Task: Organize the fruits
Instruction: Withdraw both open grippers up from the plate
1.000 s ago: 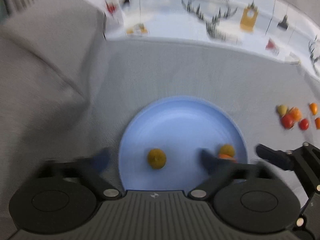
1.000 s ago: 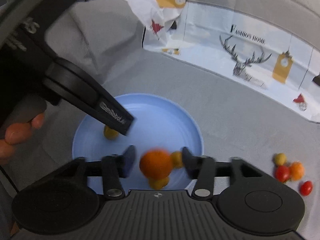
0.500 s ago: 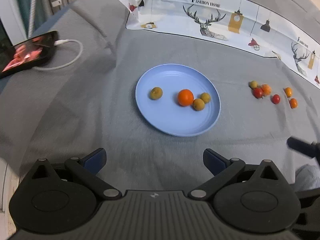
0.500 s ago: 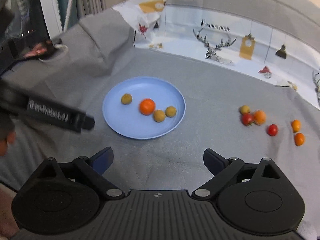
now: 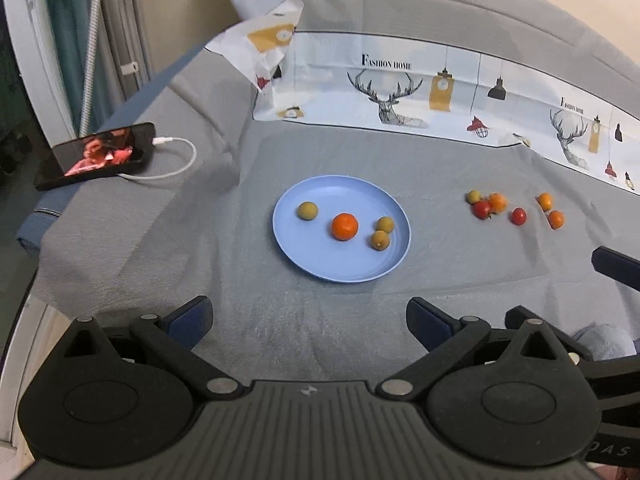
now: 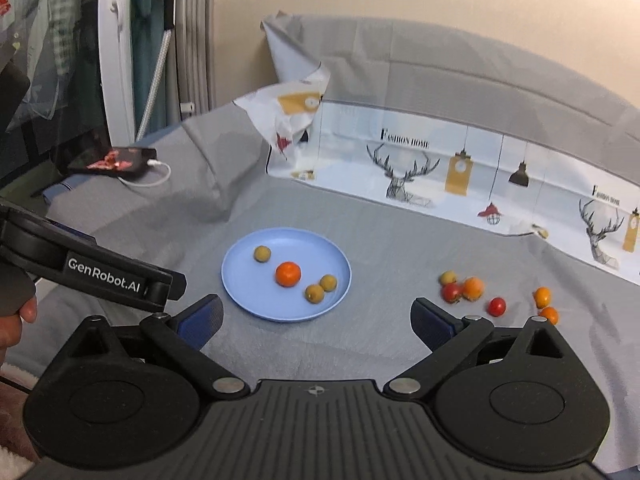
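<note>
Left wrist view: left gripper jaws wide, empty; round pale-blue plastic plate on grey cloth holds a bright orange fruit. Right wrist view: right gripper jaws opening, nothing between; small red and orange tomatoes loose right of the plate.

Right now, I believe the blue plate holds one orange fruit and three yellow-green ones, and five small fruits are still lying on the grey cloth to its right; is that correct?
Not quite: six small fruits lie on the grey cloth, not five, as the left wrist view shows: one yellow-green, two red, three orange. The rest holds: the blue plate carries one orange fruit and three yellow-green ones.
</note>
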The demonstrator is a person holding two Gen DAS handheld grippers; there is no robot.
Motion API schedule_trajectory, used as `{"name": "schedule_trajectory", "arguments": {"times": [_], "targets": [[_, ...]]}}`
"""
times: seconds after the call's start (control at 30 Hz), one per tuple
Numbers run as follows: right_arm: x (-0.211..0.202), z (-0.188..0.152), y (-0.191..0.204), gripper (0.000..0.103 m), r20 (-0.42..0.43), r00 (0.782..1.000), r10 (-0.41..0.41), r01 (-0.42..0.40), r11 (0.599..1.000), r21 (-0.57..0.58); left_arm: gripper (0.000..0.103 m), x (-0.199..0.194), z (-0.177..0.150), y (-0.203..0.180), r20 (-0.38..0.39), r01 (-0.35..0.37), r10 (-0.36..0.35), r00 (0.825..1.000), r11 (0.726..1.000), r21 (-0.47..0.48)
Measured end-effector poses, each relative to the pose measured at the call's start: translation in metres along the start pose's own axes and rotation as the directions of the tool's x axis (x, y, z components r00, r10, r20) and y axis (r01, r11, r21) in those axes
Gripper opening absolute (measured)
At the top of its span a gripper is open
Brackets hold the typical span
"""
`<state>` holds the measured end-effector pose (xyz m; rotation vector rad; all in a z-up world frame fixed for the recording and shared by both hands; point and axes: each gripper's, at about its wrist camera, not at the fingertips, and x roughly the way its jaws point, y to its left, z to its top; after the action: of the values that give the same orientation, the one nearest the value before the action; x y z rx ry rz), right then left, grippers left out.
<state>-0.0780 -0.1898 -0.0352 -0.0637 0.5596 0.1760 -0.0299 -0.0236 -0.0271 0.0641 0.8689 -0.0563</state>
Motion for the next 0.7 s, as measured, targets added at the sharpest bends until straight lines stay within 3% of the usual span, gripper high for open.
{"name": "schedule_trajectory", "arguments": {"times": [0.33,0.7], "targets": [[-0.037,-0.004,0.001,0.100,0.092,0.996,-0.012,0.011,1.000,0.004,0.103,-0.033,-0.009,-0.007,0.051,-0.031,0.030,0.998,0.999,0.018],[-0.052,-0.007,0.004,0.100,0.121,0.993,-0.011,0.012,1.000,-0.004,0.103,-0.046,-0.014,-0.009,0.078,-0.036,0.034,0.996,0.999,0.018]]}}
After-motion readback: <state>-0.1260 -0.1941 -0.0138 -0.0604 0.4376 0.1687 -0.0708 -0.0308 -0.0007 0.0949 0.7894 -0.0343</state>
